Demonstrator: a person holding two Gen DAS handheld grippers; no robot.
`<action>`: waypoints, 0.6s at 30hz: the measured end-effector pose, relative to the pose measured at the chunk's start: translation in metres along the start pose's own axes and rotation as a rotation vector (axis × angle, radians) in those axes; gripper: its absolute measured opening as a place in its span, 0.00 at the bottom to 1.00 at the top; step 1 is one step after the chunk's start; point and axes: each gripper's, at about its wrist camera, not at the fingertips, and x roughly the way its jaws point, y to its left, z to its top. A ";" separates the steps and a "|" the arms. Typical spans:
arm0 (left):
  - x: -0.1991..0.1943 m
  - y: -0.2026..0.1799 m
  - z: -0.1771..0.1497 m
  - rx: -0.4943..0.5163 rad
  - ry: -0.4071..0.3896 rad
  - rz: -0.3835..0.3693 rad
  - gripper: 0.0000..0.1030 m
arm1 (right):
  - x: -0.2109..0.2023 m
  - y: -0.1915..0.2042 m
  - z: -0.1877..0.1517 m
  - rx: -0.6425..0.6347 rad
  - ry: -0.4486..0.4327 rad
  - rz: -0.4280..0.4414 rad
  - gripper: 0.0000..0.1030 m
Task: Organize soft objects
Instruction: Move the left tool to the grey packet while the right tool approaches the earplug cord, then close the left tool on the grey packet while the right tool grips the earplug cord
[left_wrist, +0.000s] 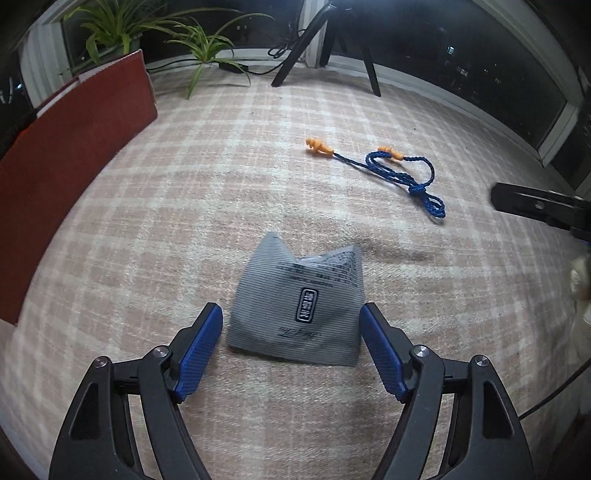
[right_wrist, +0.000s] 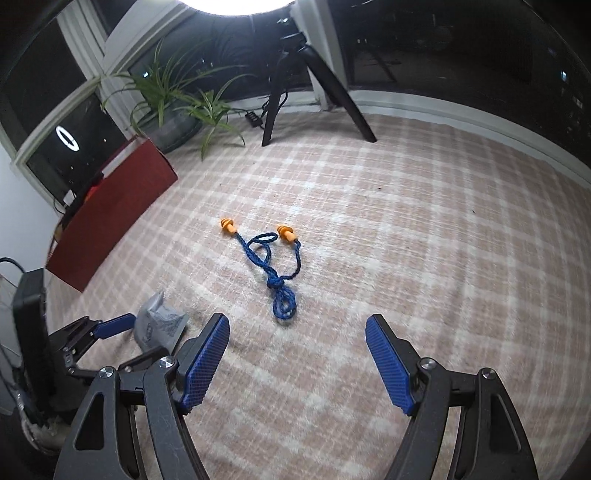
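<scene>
The left gripper stands wide with the gray pouch lying loose on the checked cloth between its fingertips, pads not touching it. The right gripper, also wide and empty, faces the corded earplugs just ahead, which probably come next: the right must reach forward and close on the cord's knot.

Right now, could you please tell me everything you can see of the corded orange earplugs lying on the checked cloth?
The pair of orange flanged earplugs joined by a braided dark blue cord lies loose on the pink-and-white checked cloth, apart from both tools. The plugs look like soft rubber, each with stacked ridges, resting on their sides some way apart. The cord loops between them and is tied in a knot, with a small doubled loop trailing beyond it. Nothing but the cloth touches it; the grey striped plastic pouch lies separately.
</scene>
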 end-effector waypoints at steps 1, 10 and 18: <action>0.001 -0.001 -0.001 0.003 -0.002 0.002 0.76 | 0.003 0.001 0.001 -0.007 0.005 -0.004 0.71; 0.011 0.004 0.008 -0.006 -0.065 0.109 0.83 | 0.032 0.021 0.015 -0.097 0.028 -0.047 0.71; 0.014 0.037 0.017 -0.093 -0.078 0.144 0.83 | 0.060 0.039 0.024 -0.180 0.049 -0.092 0.71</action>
